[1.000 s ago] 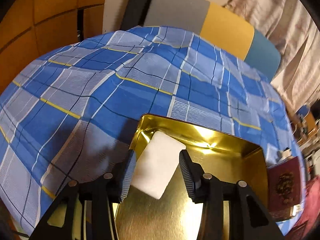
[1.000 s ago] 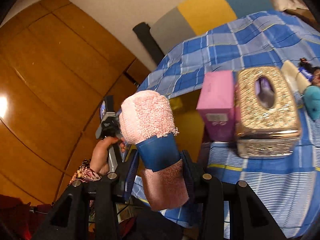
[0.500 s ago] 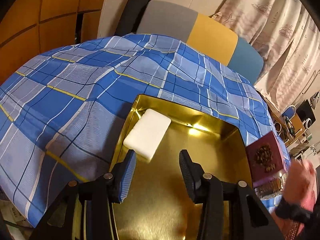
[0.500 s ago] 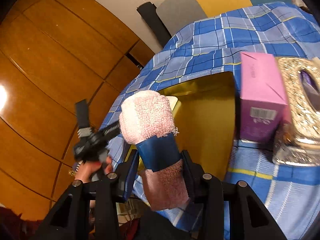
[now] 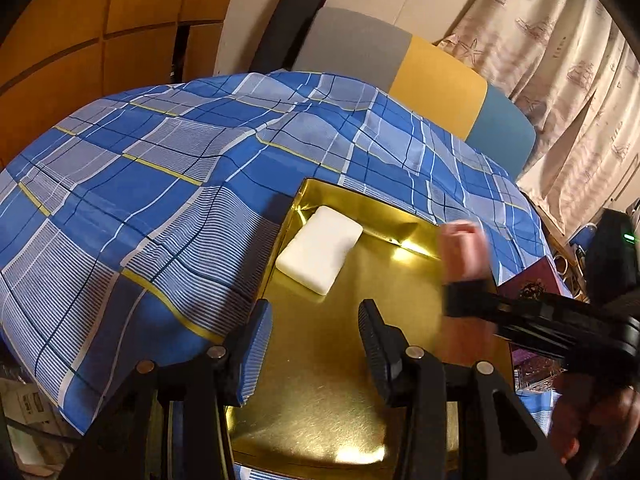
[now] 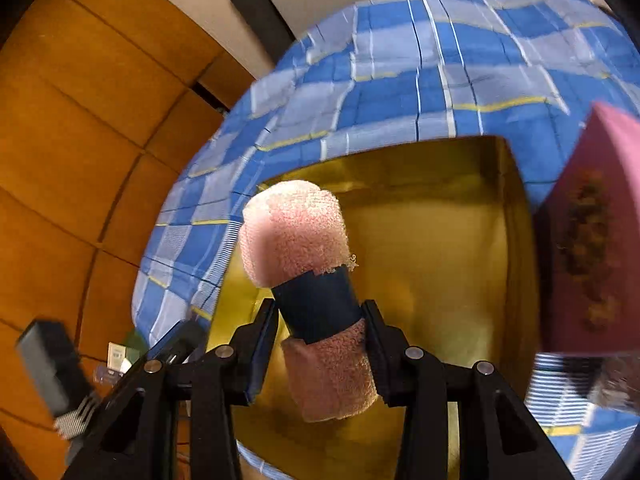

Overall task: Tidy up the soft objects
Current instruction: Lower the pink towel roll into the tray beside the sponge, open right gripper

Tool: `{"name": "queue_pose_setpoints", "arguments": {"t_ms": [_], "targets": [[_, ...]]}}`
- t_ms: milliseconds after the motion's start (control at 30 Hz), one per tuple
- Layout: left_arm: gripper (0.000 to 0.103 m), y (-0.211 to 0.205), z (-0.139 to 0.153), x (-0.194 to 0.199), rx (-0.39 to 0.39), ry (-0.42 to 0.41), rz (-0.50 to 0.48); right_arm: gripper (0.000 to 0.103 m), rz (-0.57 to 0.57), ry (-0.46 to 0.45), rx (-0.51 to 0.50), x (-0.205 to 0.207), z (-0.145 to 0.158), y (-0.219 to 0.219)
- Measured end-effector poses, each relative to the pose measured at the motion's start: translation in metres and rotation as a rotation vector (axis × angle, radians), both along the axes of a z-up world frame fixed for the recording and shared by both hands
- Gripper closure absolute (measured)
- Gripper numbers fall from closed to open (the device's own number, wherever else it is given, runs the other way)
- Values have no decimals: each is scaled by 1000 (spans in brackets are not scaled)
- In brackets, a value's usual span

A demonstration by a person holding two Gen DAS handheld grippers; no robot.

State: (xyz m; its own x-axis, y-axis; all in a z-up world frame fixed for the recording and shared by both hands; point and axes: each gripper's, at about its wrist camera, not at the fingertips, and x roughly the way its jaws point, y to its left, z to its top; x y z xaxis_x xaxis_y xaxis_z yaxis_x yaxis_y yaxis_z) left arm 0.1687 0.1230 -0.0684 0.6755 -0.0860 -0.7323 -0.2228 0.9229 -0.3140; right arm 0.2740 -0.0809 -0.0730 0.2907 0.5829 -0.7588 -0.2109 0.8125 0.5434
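Best to lower the right tool [image 6: 320, 322], clamped on the pink towel roll [image 6: 308, 280], into the gold tray [image 6: 440, 248] right below, clear of the white pad [image 5: 320, 249] ahead of the empty, half-open left tool [image 5: 314, 328].

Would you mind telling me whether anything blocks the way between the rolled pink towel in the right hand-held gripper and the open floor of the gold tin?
Nothing visible does. The rolled pink towel, clamped in the right hand-held gripper, hangs over bare floor of the gold tin. The only thing inside is a white pad lying in the far left corner, clear of it.
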Motion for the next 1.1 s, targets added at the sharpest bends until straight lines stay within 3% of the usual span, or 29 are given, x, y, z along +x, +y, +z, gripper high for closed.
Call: {"name": "queue_pose_setpoints", "arguments": {"t_ms": [333, 567, 1100], "targets": [[58, 19, 3, -4, -34, -7, 45, 58, -96, 45, -88, 41, -24, 35], [58, 21, 3, -5, -43, -9, 53, 53, -165, 70, -39, 59, -31, 36], [58, -4, -4, -6, -33, 8, -6, 47, -46, -145, -59, -18, 33, 8]]}}
